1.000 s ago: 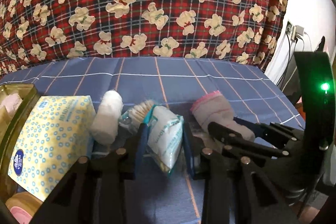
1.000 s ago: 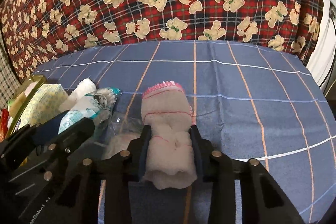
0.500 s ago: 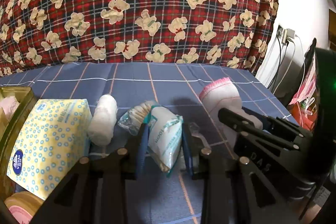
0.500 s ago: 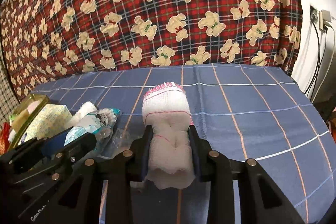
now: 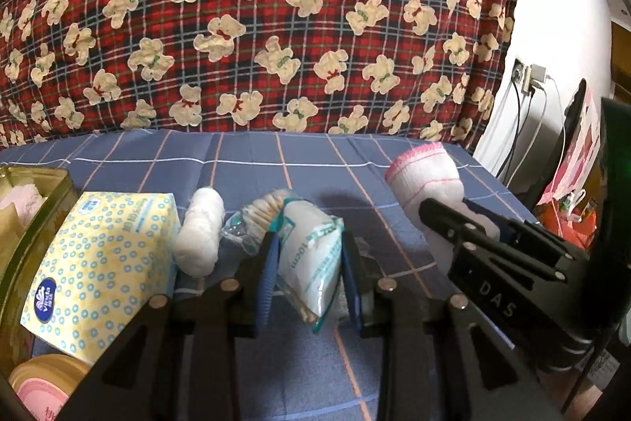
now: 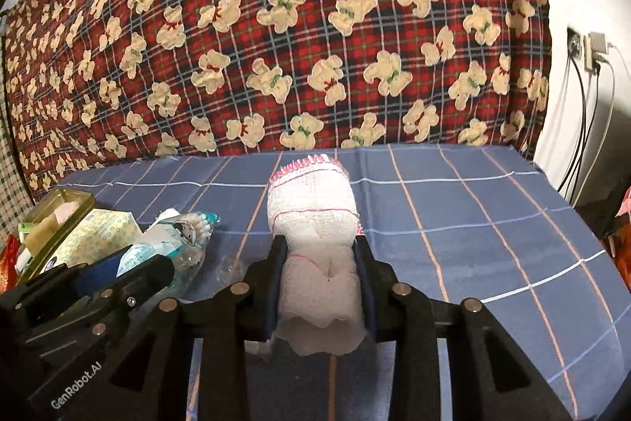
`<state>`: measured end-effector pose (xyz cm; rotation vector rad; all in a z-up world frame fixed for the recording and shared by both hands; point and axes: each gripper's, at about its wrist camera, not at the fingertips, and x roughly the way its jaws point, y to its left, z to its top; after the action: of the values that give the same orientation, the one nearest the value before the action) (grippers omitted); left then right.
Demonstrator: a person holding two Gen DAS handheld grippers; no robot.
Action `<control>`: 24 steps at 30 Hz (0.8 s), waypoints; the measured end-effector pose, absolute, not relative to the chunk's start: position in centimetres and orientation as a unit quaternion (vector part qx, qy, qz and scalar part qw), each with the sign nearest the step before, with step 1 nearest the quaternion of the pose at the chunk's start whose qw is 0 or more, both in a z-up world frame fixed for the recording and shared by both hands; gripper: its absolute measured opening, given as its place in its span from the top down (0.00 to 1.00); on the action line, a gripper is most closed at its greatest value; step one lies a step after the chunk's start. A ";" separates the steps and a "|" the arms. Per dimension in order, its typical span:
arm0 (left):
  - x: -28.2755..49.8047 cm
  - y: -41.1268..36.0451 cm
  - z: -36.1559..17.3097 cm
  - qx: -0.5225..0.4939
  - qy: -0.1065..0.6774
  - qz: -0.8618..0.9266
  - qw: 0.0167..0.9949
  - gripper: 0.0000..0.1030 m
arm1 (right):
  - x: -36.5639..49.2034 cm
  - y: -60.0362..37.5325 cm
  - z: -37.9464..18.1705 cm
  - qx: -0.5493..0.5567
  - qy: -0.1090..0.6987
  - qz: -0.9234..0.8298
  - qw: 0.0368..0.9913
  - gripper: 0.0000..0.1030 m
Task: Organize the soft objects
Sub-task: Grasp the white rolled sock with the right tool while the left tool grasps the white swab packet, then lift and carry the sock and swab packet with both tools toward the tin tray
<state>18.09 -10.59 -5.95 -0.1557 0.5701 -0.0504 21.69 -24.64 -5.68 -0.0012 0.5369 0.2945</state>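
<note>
Nearest of all, the left gripper (image 5: pixel 307 279) is pinching a white packet with green print (image 5: pixel 311 259), its blue pads pressing in on both sides so the wrapper is bulging out below them. Just to the right, the right gripper (image 6: pixel 320 287) is squeezing a rolled white cloth with pink stitching (image 6: pixel 315 223); the roll is narrowing where the pads are biting and its loose end is hanging out toward the near side. Both things are being held just above the blue checked bench (image 6: pixel 493 216).

On the bench at the near left, a round pink-topped tin (image 5: pixel 43 381) is peeking in at the edge, and a yellow tissue pack with blue rings (image 5: pixel 98 263) is lying beside it. Just right of the tissue pack a small white gauze roll (image 5: pixel 201 231) is resting, and next to that a clear bag of cotton swabs (image 5: pixel 256 219) is lying partly behind the held packet. A scrap of clear plastic (image 6: pixel 226 267) is sitting on the cloth between the two grippers.

Further left, a greenish-gold tin box (image 5: pixel 43 208) is standing open with something pale pink inside.

At the far side, a red plaid blanket with cream bears (image 6: pixel 276 46) is hanging behind the bench. To the far right, cables are trailing down from a wall socket (image 6: pixel 591 46) on the white wall.
</note>
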 end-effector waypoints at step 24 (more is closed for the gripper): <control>15.6 -11.5 -4.8 -0.046 0.219 -0.028 0.974 0.71 | 18.2 -25.6 -4.3 0.014 0.174 0.143 0.974 0.66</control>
<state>15.64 -11.50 -4.81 -0.0923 0.4413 -0.0560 18.17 -25.62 -4.33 0.0284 0.3513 0.2885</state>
